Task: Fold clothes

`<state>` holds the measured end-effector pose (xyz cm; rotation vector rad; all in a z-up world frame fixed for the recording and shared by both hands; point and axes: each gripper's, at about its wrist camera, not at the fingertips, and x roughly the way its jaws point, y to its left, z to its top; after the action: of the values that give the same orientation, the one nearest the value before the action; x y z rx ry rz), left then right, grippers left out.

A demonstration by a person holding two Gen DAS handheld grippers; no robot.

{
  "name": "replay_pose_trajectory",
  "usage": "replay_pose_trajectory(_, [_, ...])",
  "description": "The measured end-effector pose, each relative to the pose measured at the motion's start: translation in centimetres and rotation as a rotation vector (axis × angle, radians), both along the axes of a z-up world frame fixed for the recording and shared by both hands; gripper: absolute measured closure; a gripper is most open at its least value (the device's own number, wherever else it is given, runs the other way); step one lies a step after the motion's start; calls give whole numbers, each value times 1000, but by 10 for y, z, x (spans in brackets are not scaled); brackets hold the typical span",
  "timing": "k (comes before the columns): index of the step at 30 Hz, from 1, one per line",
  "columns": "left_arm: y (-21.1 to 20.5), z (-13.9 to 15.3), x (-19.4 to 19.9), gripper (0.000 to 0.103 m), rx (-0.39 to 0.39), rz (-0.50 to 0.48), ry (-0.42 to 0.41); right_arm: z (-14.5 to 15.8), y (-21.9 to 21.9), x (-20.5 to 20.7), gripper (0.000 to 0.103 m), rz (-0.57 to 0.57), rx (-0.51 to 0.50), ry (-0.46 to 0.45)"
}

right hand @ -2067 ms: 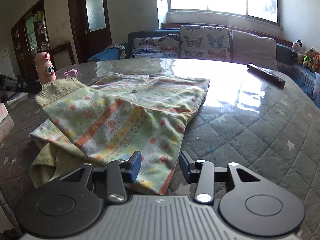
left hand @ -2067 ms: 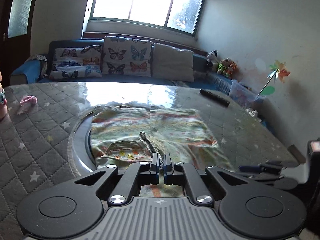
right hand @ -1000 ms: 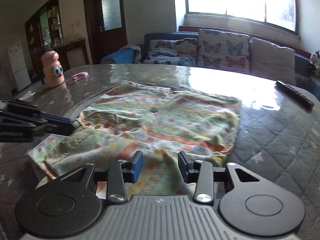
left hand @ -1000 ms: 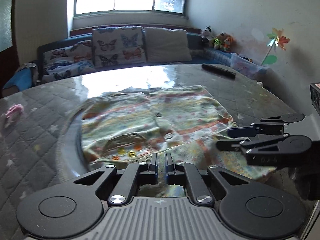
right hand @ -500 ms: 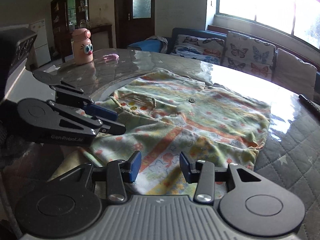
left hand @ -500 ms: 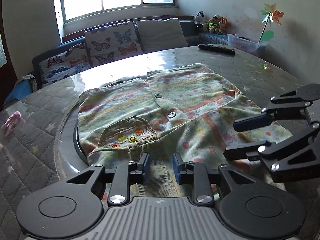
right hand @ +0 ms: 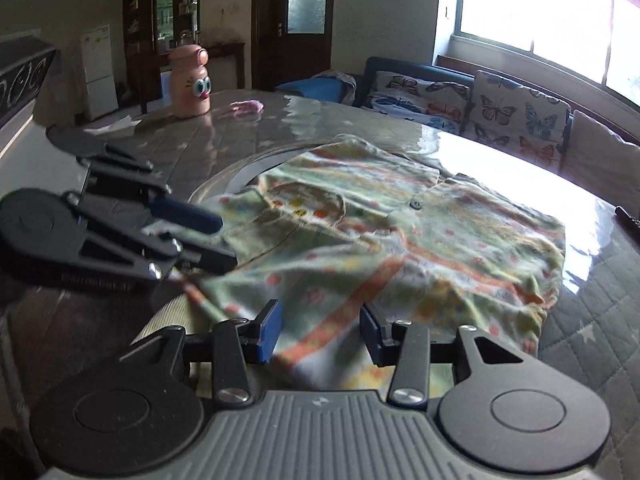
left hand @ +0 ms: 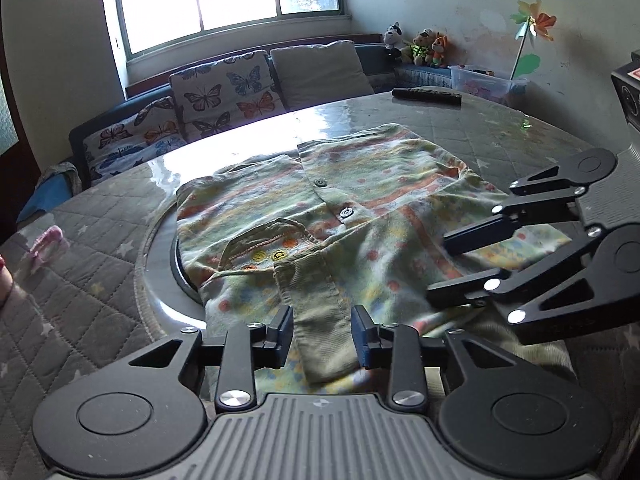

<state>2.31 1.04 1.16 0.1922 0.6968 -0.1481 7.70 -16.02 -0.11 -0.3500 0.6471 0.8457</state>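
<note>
A child's green patterned garment [left hand: 360, 208] with buttons and a small pocket lies on the round table, a sleeve with a ribbed green cuff [left hand: 320, 320] folded across its front. My left gripper [left hand: 322, 334] is open, its jaws either side of the cuff. My right gripper [right hand: 320, 330] is open over the garment's [right hand: 420, 240] near edge. Each gripper shows in the other's view, the right one [left hand: 452, 268] at the right, the left one [right hand: 216, 240] at the left.
The table [left hand: 80, 312] has a quilted grey cover and a glass turntable ring [left hand: 160, 280]. A pink toy bottle [right hand: 188, 82] and pink cloth [right hand: 246, 107] stand far left. A black remote [left hand: 426, 95] lies at the far edge. A sofa with butterfly cushions [left hand: 224, 96] stands behind.
My left gripper, shut on the sleeve cuff two seconds ago, laid the sleeve across the garment and opened. Both grippers have drawn close together over the near edge.
</note>
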Motion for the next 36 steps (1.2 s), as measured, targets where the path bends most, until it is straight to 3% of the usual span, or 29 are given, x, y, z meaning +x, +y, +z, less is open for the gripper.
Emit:
replay_pose_trajectory(3, [-2,4,-16,65,35,-35,-20,6,-18,-6,59,-37,13,-5])
replay_pose_trajectory(5, [-6,4,-27,57,76,-63,-32,5,-28,-8,59,-63,8,11])
replay_pose_trajectory(13, [-25,-7,-63,43,235,-200,-80,13,-48,-24,56,-43,35,48])
replay_pose_trajectory(16, [-32,-13,-61,43,246,-227,-86,19,-57,-26,55,-63,41,43])
replay_pose_trajectory(18, [-36,-16,-59,43,246,-241,-95,23,-65,-27,44,-85,29,26])
replay_pose_trajectory(24, [-43,-15,-51,44,183,-263,-164,20,-80,-33,41,-117,-49,-13])
replay_pose_trajectory(25, [-43,-14,-49,45,164,-267,-172,18,-82,-34,41,-114,-61,-18])
replay_pose_trajectory(29, [-40,-7,-43,70,76,-276,-185,12,-80,-42,40,-72,-102,-46])
replay_pose_trajectory(32, [-36,-1,-36,91,5,-256,-176,10,-73,-49,30,-12,-119,-82])
replay_pose_trajectory(36, [-28,3,-20,97,-71,-192,-150,7,-61,-53,30,51,-130,-129])
